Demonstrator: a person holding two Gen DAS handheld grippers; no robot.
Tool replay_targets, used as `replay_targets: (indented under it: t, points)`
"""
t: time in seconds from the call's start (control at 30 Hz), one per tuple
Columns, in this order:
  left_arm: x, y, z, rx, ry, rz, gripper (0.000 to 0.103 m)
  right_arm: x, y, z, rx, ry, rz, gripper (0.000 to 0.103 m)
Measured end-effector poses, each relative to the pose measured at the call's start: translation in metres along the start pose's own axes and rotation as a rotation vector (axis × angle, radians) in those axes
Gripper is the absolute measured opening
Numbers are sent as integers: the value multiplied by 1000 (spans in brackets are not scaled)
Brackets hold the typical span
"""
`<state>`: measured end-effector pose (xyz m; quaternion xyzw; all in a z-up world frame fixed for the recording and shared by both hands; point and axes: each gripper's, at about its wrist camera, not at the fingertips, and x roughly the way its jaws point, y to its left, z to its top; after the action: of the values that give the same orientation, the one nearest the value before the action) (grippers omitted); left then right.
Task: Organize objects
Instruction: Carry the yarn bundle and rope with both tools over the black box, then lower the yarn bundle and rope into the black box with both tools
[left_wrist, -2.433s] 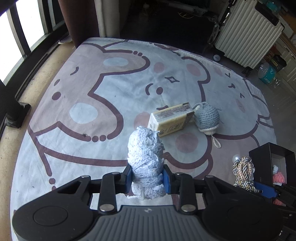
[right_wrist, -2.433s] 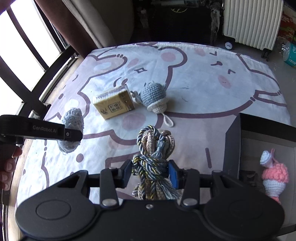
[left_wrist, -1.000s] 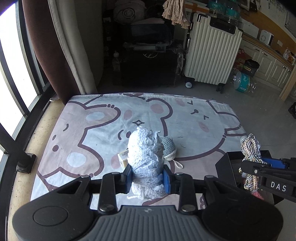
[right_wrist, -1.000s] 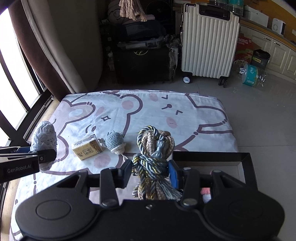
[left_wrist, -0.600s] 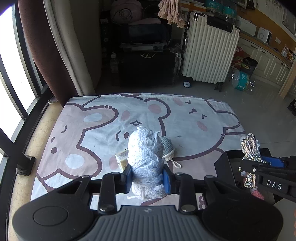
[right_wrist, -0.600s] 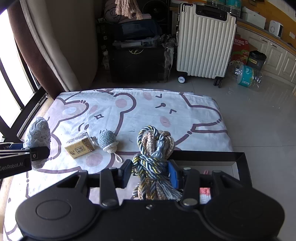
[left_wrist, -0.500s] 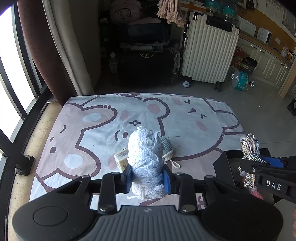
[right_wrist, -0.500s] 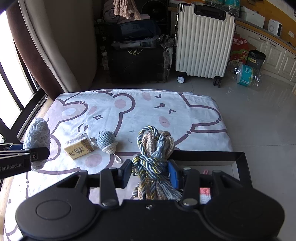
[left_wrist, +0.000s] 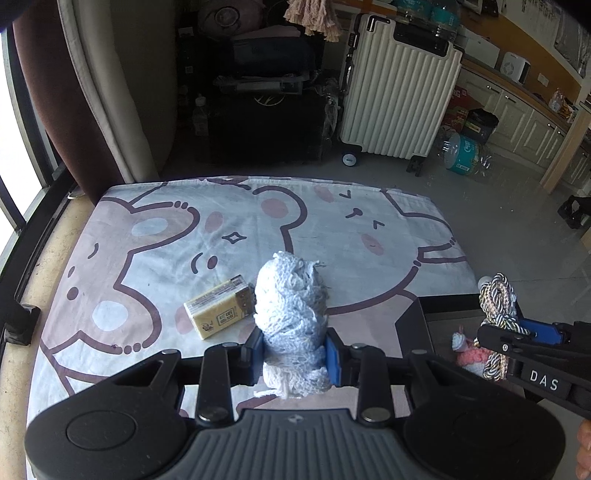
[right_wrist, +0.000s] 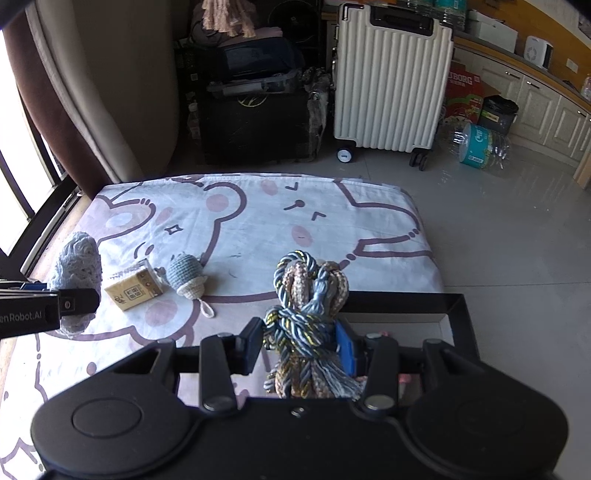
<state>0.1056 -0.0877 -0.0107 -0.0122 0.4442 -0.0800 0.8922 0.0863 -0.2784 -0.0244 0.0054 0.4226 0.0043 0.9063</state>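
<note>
Partly hidden: pink knitted toy (left_wrist: 466, 352) behind black box (left_wrist: 413, 325) wall.

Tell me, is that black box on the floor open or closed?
Open. The black box has no lid on it, and a pink crocheted toy shows inside, seen from the left wrist view.

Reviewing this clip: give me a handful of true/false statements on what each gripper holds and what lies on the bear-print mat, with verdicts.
1. The left gripper is clamped on a pale blue yarn bundle. True.
2. The right gripper is empty. False: it grips a knotted multicolour cord.
3. A yellow packet lies on the mat beside a blue-grey crochet toy. True.
4. The black box holds nothing. False: a pink knitted toy lies inside.
5. The suitcase lies flat on the mat. False: it stands upright on the floor beyond it.
</note>
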Motion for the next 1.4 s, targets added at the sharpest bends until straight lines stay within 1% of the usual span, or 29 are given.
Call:
replay_targets:
  t: [0.27,0.47,0.63,0.97,1.2,1.4]
  points:
    - [8,-33,1,37,-3,-66,35,-2,-35,-6,55,-2,-42,43]
    - [15,-50,1,35,7,-112,35,-3,-60,-13,93,-4,-76,43]
    - [22,-58,1,12,12,-157,35,-2,-74,-18,118,0,-98,43]
    - [35,-72,1,-28,31,-241,35,6,-89,-26,131,20,-114,43]
    - [50,-86,1,-66,52,-324,35,15,-97,-32,144,45,-104,43]
    - [70,-96,1,-66,59,-353,35,25,-103,-37,143,59,-92,43]
